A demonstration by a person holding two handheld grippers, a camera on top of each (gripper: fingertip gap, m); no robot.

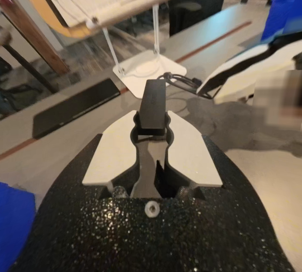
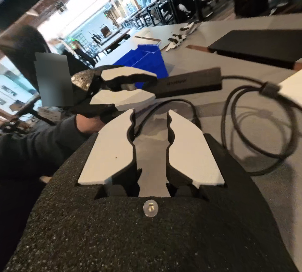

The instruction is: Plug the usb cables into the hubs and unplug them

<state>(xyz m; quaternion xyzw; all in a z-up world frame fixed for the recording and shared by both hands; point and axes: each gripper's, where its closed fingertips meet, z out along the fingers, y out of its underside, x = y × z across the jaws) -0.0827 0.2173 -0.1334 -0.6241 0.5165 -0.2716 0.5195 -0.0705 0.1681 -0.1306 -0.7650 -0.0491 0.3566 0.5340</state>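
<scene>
My left gripper [image 1: 152, 114] is shut on one end of a black USB hub [image 1: 152, 99] and holds it above the grey table, pointing forward. A black cable [image 1: 179, 79] leaves the hub's far end. In the right wrist view the left gripper [image 2: 154, 87] holds the hub [image 2: 188, 83] level, and its cable [image 2: 223, 122] lies in a tied coil on the table to the right. My right gripper [image 2: 151, 117] is open and empty, just below the hub, over a loop of cable. It also shows in the left wrist view [image 1: 202, 89], right of the hub.
A flat black slab [image 1: 75, 107] lies on the table to the left. A white stand base [image 1: 147, 70] with clear legs carries a board behind the hub. A blue bin [image 2: 143, 61] and a black box [image 2: 261, 47] stand farther back. A person's sleeved arm [image 2: 40, 141] is at left. Tip to tip, the grippers are about 6 cm apart.
</scene>
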